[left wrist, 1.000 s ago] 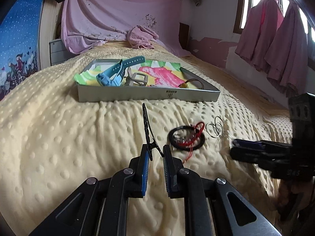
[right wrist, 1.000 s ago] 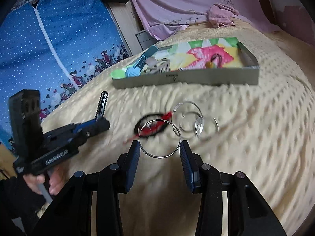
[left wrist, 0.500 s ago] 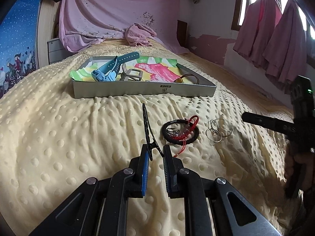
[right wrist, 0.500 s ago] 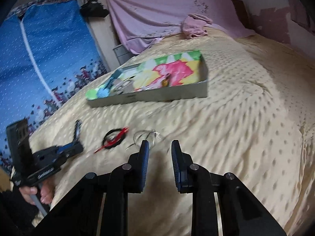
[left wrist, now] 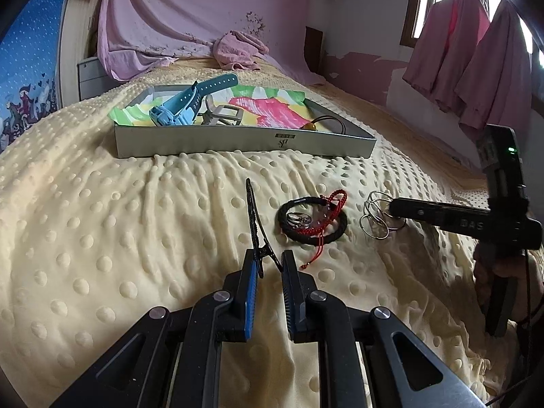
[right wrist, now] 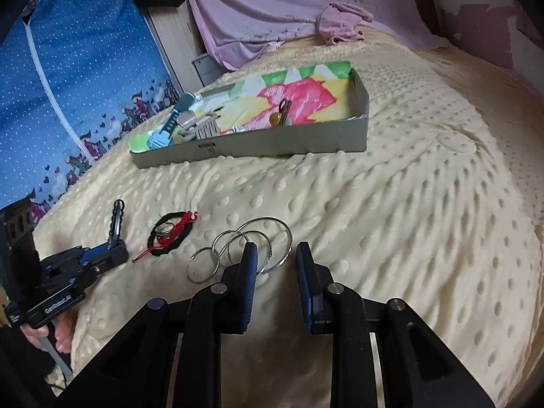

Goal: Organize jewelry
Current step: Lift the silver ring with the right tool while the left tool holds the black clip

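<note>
Plainly the weak spot is the cluster of metal rings on the bed. The rings overlap one another, and the right gripper has its fingers parted moderately and empty, with the biggest ring lying partly between the tips and the smaller ones just outside the left finger. If the tips close where they are, my guess is they would catch only one thin wire edge; the ring could pivot or spring out, or drag its neighbours across the soft, dimpled blanket. A deep press could also pinch the blanket along with the metal.

The left gripper holds the black hair clip by its rear lever, fingers narrow around it, the clip's long blade pointing ahead of the tips toward the tray. That hold is on a small lever, so a tilt could let the clip swing or slip.

Just right of the left fingers lie the black bracelet and the red cord bracelet, tangled, with a small silver ring inside the loop. Farther ahead, the tray already carries a blue watch and other pieces.

Both grippers sit low over the bed, aimed forward toward the tray, the right one nosed down onto the rings.
</note>
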Available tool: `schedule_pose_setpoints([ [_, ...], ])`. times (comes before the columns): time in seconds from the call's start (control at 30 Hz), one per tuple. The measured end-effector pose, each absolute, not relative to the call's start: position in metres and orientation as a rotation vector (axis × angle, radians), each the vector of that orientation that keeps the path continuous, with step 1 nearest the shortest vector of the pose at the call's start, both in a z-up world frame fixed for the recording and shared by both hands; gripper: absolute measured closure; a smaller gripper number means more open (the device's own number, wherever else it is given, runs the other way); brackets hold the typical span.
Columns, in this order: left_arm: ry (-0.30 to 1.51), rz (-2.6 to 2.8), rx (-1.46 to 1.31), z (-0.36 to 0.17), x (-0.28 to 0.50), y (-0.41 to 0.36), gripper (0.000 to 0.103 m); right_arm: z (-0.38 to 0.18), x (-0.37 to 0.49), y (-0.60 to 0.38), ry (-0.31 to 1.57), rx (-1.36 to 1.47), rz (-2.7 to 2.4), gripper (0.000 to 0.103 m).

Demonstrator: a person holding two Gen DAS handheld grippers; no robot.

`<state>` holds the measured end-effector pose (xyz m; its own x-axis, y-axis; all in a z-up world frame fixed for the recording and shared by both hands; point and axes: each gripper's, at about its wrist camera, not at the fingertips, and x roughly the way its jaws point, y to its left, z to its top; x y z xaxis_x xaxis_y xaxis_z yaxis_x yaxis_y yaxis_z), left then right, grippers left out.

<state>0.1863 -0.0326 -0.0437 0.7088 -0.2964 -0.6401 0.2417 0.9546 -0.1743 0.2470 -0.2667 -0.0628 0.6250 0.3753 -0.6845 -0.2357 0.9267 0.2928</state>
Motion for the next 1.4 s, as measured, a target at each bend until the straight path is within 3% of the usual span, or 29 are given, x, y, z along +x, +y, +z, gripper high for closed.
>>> schedule_pose_setpoints([
  [0.17,0.729,-0.301,-0.085,-0.044,0.189,-0.033,0.090,-0.070,0.262,-0.253,0.870,0.131,0.345,0.083],
  [0.2,0.729,-0.301,-0.086,-0.044,0.189,-0.032,0.090,-0.070,0.262,-0.250,0.870,0.106,0.341,0.094],
  [0.23,0.728,-0.301,-0.086,-0.044,0.189,-0.032,0.090,-0.069,0.262,-0.247,0.867,0.084,0.339,0.096],
  [0.47,0.705,-0.302,-0.087,-0.038,0.190,-0.033,0.090,-0.048,0.260,-0.253,0.778,0.035,0.280,0.099],
  [1.03,0.650,-0.317,-0.091,-0.015,0.195,-0.037,0.090,0.050,0.244,-0.263,0.551,0.006,0.321,0.100],
  [1.4,0.675,-0.305,-0.095,-0.026,0.192,-0.031,0.090,0.011,0.241,-0.239,0.663,0.119,0.512,0.100],
])
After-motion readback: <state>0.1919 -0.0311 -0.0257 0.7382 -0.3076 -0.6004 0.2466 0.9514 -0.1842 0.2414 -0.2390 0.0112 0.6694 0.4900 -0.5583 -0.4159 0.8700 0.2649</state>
